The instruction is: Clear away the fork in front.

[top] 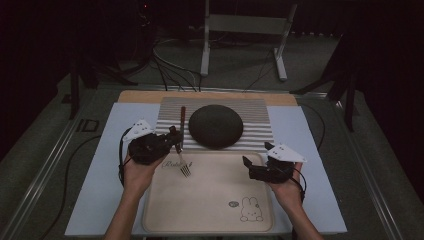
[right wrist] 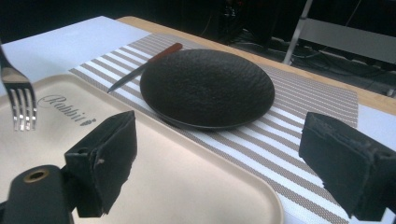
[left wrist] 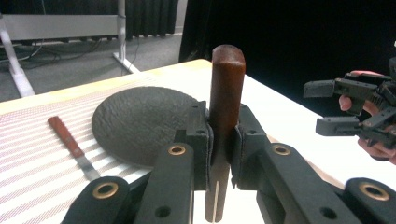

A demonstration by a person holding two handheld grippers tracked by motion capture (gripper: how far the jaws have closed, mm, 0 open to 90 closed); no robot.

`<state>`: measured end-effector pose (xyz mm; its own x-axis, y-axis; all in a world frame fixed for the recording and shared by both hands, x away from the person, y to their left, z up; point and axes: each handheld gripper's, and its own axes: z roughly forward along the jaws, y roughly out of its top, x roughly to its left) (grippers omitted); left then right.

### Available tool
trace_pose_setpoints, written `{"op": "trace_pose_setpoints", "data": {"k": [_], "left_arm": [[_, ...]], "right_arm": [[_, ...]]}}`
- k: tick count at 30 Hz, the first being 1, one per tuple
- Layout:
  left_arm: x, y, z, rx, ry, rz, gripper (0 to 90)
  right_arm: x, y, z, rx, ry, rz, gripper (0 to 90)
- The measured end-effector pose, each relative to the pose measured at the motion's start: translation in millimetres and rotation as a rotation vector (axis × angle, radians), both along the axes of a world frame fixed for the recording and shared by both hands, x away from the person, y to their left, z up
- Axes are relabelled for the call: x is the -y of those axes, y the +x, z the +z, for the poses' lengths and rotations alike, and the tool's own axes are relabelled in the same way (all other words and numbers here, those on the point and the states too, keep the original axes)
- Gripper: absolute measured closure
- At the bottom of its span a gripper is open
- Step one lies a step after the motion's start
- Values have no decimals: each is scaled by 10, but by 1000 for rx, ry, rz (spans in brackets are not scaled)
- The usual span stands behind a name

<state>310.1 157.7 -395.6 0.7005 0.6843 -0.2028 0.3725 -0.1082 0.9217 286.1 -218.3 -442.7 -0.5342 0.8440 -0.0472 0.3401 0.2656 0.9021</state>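
1. The fork is held by the left tool over the top-left corner of the beige tray. In the high view its long axis runs roughly from 12 o'clock down to 6 o'clock, leaning slightly towards 5.
2. Its tines point down towards the tray, near the printed word at the tray's upper edge; its brown wooden handle points up and away. Whether the tines touch the tray is hard to tell from above, though they seem just clear of it.
3. In the left gripper view the handle stands upright between the jaws, its rounded end well above them.
4. The left tool is clamped on the fork, pads pressed to both sides of the handle where the wood meets the metal.
5. The right tool hovers at the tray's right edge, at about 3 o'clock from the fork. Its jaws stand wide apart with nothing between them.
6. A dark round plate lies on the striped placemat at 12 o'clock from the tray.
7. A knife with a brown handle lies on the placemat just left of the plate, at 9 o'clock from it.
8. All of it rests on the bench.
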Motion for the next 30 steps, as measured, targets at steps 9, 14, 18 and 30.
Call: {"op": "trace_pose_setpoints", "data": {"k": [9, 14, 18, 30], "left_arm": [[-253, -126, -58, -60, 4, -26, 804], [-373, -218, -100, -101, 19, -38, 802], [-440, -287, -140, -128, 20, -50, 802], [-534, -352, -295, -282, -11, -193, 802]], "right_arm": [[87, -39, -25, -3, -6, -19, 114], [108, -41, -26, 1, -5, -29, 115], [98, -39, -35, 0, -14, -32, 115], [113, -36, -65, -7, -19, -41, 115]]}}
